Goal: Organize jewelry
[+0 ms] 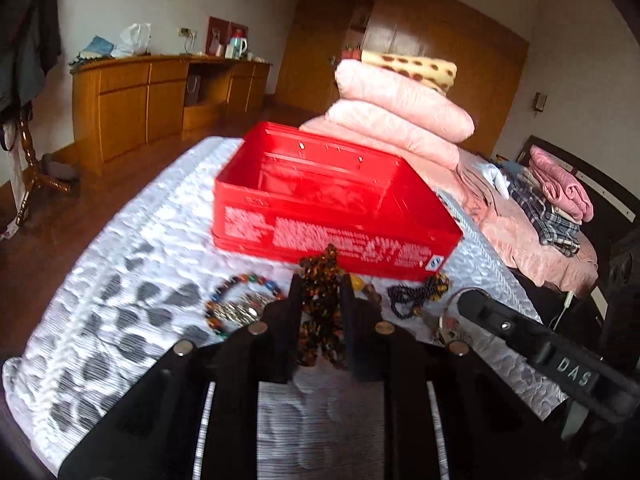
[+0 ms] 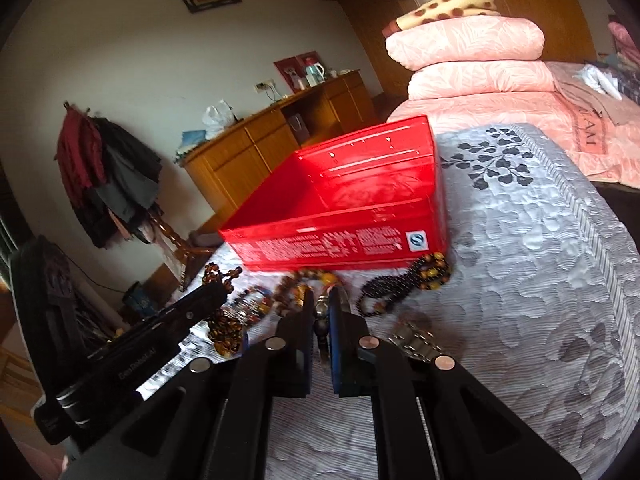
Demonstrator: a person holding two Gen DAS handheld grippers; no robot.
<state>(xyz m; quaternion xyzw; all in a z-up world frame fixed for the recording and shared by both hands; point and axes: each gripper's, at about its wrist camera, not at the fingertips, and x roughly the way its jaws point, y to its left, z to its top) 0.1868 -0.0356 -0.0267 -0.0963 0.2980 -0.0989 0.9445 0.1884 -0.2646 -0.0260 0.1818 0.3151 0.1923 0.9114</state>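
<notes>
An open red box [image 1: 320, 236] [image 2: 320, 240] stands on the grey patterned bedspread [image 1: 120, 280]. In front of it lie a multicoloured bead bracelet [image 1: 240, 300], a dark bead necklace [image 1: 412, 296] [image 2: 384, 288] and a metal watch band [image 2: 416, 340]. My left gripper [image 1: 322, 284] [image 2: 218, 292] is shut on a brown amber bead string [image 1: 322, 312] [image 2: 228, 328], which hangs lifted above the bedspread. To its right, my right gripper [image 2: 323, 300] [image 1: 466, 302] is shut on a small silvery and dark jewellery piece [image 2: 322, 316], just short of the box.
Folded pink quilts [image 1: 400, 108] are stacked behind the box. Folded clothes [image 1: 552, 200] lie at the far right of the bed. The bed's edge drops to a wooden floor on the left, with a wooden cabinet [image 1: 140, 92] and a coat stand [image 2: 104, 168] beyond.
</notes>
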